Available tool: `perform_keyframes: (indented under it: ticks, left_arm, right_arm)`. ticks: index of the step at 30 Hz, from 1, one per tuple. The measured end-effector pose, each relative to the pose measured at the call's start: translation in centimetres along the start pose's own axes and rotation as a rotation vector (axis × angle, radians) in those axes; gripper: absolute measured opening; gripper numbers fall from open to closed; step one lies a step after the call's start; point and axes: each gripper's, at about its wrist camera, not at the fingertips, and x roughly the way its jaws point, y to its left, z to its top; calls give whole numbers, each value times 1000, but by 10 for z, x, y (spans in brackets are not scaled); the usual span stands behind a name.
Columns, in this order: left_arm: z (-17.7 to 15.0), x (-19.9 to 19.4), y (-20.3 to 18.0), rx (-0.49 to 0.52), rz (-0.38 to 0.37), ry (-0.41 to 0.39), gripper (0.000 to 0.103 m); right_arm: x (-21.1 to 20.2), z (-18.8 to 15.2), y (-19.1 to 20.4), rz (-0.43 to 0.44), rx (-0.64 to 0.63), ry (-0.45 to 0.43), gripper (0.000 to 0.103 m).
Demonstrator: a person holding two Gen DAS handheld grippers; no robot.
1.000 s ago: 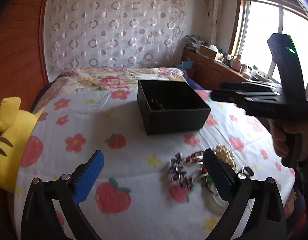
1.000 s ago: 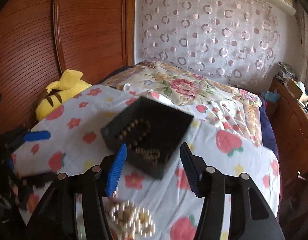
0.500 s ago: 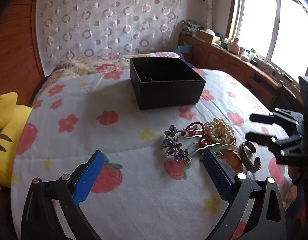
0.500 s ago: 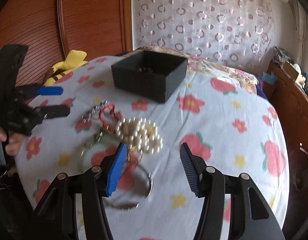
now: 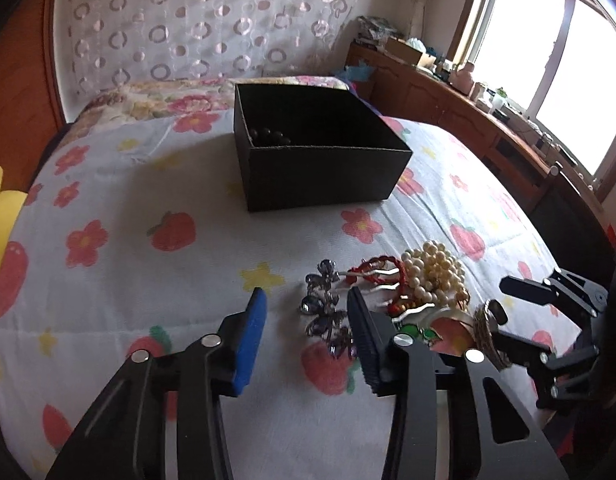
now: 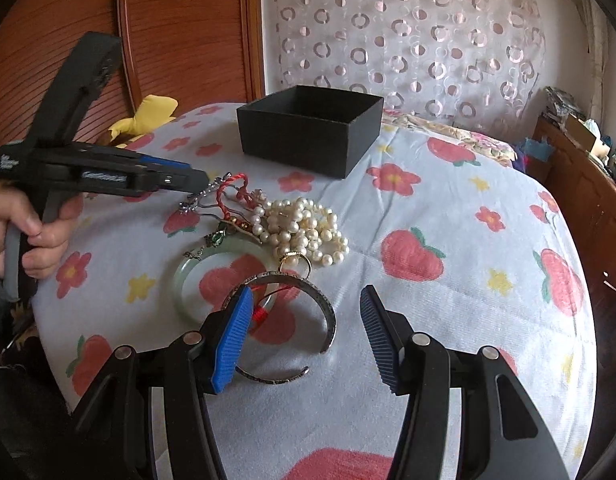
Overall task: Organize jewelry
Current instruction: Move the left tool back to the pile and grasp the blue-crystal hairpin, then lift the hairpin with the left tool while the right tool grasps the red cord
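Note:
A black open box (image 5: pixel 319 172) (image 6: pixel 308 136) stands on the flowered bedspread with dark beads (image 5: pixel 268 134) inside. In front lies a heap: silver flower hairpin (image 5: pixel 323 312) (image 6: pixel 192 202), red cord bracelet (image 5: pixel 379 268), pearl necklace (image 5: pixel 435 272) (image 6: pixel 304 228), jade bangle (image 6: pixel 184 276), gold ring (image 6: pixel 296 264), silver cuff (image 6: pixel 327 312). My left gripper (image 5: pixel 306 300) (image 6: pixel 188 178) hovers low over the hairpin. Its jaws are closing, with the hairpin between them beside the black finger and the pads clear of it. My right gripper (image 6: pixel 306 296) (image 5: pixel 503 308) stands open over the cuff, holding nothing.
A yellow plush toy (image 6: pixel 148 116) (image 5: pixel 0 216) lies at the bed's left edge by the wooden headboard (image 6: pixel 180 32). A cluttered wooden cabinet (image 5: pixel 467 108) runs under the window on the right. The bedspread drops away at the near edge.
The left jaws have narrowed and dropped toward the silver hairpin. The right gripper came down from above the box and now hovers over the cuff and bangle.

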Motion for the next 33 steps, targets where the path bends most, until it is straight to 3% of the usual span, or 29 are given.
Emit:
perform_keyframes:
  ticks: [10,16,27,33]
  left_arm:
    - [1,13,-13,63,55,43,35]
    - [0,11,-17,80,38,50,25]
    - [3,12,-12,52,8,52,24]
    - [0,8,-17,83,34,44,22]
  right_arm:
    - [-5,-3,-3,-6,22,-17,58]
    - [-5,-3,-5,2,34,-17,58]
    - [-4,-2,-5,6,35,-15,58]
    - [-4,-2,-5,5,35,-16,58]
